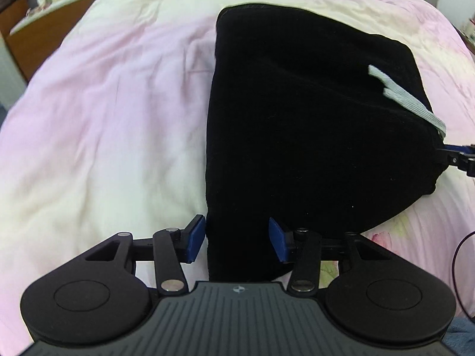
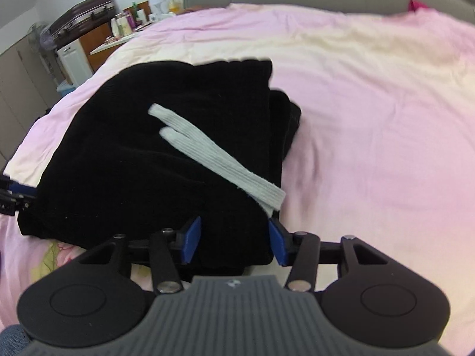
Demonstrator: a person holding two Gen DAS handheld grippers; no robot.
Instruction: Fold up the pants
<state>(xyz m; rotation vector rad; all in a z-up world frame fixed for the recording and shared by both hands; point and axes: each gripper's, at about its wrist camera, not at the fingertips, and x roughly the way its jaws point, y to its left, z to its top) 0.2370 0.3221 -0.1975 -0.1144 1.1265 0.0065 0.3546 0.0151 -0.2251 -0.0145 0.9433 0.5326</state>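
mostly done, by the look of it: one pair of black pants lying folded into a compact stack on the pink bed cover, two pale drawstring ends loose on top. two grippers, left gripper and right gripper, each spread apart astride a near corner, clamping nothing. left over: perhaps tidying, letting go.

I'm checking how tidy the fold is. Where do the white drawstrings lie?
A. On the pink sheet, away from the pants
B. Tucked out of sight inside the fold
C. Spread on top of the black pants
C: the white drawstrings lie diagonally across the top of the folded black pants.
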